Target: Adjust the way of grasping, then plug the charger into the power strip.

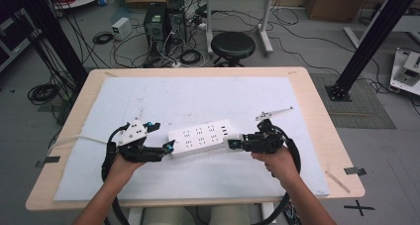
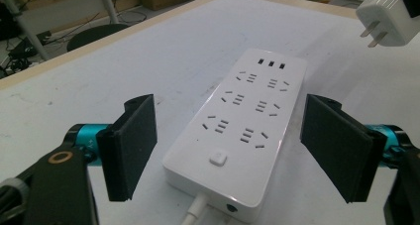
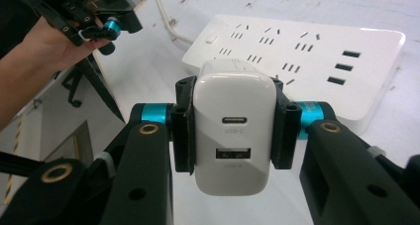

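Note:
A white power strip (image 1: 200, 137) lies flat on the white mat, sockets up, and its white cable (image 1: 79, 138) runs off to the left. My left gripper (image 1: 163, 137) is open. In the left gripper view its pads (image 2: 131, 145) stand either side of the power strip's (image 2: 247, 126) switch end without touching it. My right gripper (image 1: 236, 143) is shut on a white USB charger (image 1: 232, 142) just off the strip's right end. The charger (image 3: 233, 131) is clamped by its sides, ports facing the camera, with the power strip (image 3: 297, 56) beyond it. Its two prongs (image 2: 372, 34) point toward the strip.
The white mat (image 1: 198, 96) covers most of the wooden table (image 1: 317, 106). Behind the table's far edge stand a black stool (image 1: 233, 45) and computer towers (image 1: 163, 22), with cables on the floor. A black frame post (image 1: 369, 41) rises at the right.

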A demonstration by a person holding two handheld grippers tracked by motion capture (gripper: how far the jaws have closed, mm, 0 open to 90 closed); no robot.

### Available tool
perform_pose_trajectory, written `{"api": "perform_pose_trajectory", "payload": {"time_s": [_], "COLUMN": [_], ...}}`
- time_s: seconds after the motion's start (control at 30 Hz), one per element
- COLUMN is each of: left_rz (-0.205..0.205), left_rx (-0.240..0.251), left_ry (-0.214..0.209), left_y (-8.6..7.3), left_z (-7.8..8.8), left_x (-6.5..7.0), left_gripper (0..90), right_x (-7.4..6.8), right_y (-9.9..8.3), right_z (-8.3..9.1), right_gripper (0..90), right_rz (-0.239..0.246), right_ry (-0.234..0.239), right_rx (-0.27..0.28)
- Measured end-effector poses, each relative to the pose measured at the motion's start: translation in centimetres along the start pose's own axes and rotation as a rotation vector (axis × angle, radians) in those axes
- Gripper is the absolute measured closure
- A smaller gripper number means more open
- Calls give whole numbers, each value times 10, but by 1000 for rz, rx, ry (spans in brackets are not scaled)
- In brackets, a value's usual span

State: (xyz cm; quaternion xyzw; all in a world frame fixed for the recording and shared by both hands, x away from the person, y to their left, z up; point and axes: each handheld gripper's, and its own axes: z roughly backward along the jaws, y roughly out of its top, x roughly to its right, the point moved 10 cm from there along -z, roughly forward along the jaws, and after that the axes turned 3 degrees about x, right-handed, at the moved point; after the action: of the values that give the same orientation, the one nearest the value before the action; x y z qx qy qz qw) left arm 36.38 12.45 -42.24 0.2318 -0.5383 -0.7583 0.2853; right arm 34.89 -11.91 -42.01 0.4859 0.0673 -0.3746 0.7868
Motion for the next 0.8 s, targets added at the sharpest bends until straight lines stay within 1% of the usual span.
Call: {"api": "perform_pose_trajectory", "payload": {"time_s": [0.07,0.2,0.27,0.37,0.47,0.57,0.6,0.73,0.8], "left_rz": [-4,13,17,29,31,35,33,43,58], "left_rx": [-2,3,1,9,5,8,3,4,10], "left_ry": [8,19,24,36,38,42,41,50,49], "left_y": [0,-1,-2,-3,-4,-4,-5,-7,-8], "left_z": [4,10,12,13,14,16,16,18,19], "left_x": [-2,-7,-9,-12,-12,-12,-12,-16,-18], "left_gripper": [223,223,223,223,223,223,223,223,223], "right_x": [2,6,8,10,11,11,11,16,18], "right_y": [-1,-1,-1,0,2,4,4,5,5], "right_z": [3,8,11,14,19,23,25,27,28], "right_gripper": [631,631,631,631,630,630,630,630,631], "right_rz": [-10,-12,-11,8,30,38,33,40,61], "right_ry": [-5,-19,-30,-46,-57,-59,-60,-76,-90], "right_rx": [12,35,38,32,27,35,37,36,30]}}
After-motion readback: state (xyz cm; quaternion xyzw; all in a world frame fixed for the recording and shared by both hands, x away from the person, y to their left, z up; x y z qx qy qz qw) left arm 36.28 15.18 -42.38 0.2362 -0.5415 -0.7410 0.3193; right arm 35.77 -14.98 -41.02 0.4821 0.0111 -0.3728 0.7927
